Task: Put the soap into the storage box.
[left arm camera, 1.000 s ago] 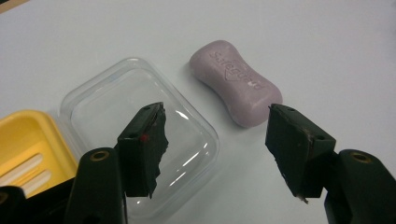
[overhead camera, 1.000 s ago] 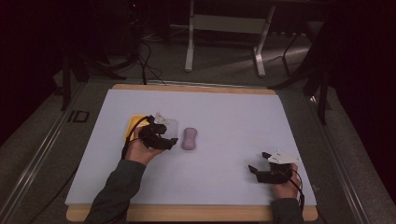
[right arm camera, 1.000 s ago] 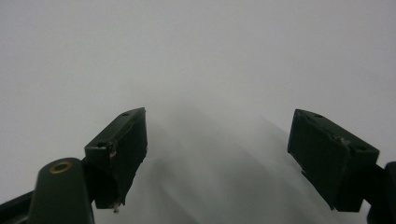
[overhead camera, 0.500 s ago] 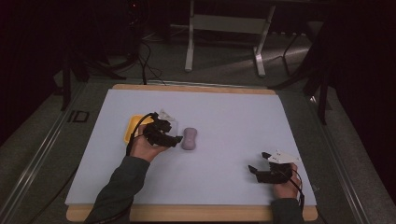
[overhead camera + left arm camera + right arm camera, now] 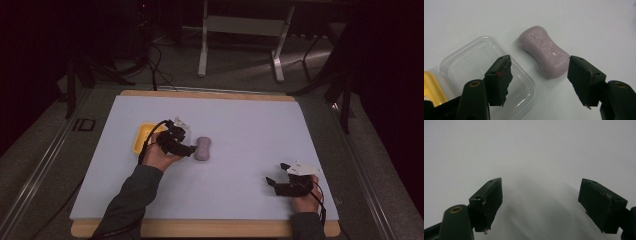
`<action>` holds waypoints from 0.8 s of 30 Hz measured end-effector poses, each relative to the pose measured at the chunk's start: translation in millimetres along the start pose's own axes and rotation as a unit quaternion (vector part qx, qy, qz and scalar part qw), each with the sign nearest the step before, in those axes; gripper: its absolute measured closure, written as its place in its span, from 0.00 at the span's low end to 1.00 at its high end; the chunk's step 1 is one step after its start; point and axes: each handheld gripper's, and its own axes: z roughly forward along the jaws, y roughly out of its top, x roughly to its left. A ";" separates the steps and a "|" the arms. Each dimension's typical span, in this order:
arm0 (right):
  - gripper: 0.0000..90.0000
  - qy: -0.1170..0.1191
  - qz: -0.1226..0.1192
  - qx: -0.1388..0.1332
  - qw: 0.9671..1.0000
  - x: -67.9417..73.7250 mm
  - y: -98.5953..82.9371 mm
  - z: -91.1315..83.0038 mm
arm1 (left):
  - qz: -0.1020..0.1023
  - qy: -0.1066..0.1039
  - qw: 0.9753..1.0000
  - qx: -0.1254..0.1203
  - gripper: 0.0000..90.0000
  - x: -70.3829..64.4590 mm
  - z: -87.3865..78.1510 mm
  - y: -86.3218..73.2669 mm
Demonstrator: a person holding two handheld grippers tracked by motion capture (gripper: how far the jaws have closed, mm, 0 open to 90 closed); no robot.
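A lilac bar of soap (image 5: pixel 203 148) (image 5: pixel 544 54) lies on the white mat, stamped with a brand name. Just left of it, my left gripper (image 5: pixel 186 145) (image 5: pixel 539 75) stands open, its jaws spread with the near end of the soap ahead between them, not touching. A clear plastic lid (image 5: pixel 486 75) lies under the left jaw, joined to a yellow soap dish (image 5: pixel 142 137) (image 5: pixel 430 86). My right gripper (image 5: pixel 276 177) (image 5: pixel 541 202) rests open near the front right of the mat, with bare mat between its jaws.
The white mat (image 5: pixel 250 130) covers a wooden board (image 5: pixel 210 229). Table legs (image 5: pixel 202 45) and cables (image 5: pixel 155 60) stand on the dark floor beyond the far edge.
My left gripper has shifted slightly right, closer to the soap. The right gripper has stayed in place.
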 end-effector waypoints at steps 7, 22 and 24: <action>0.21 0.000 0.000 0.000 1.000 0.1 0.0 0.1 | 0.000 -0.001 1.000 0.010 0.39 -1.8 7.3 0.7; 0.21 0.000 -0.001 0.000 1.000 0.1 0.0 0.0 | 0.009 -0.004 1.000 0.029 0.34 -7.3 20.8 10.0; 0.21 0.000 -0.001 0.000 1.000 0.1 0.0 0.0 | 0.012 -0.004 0.999 0.031 0.34 -8.3 22.2 11.7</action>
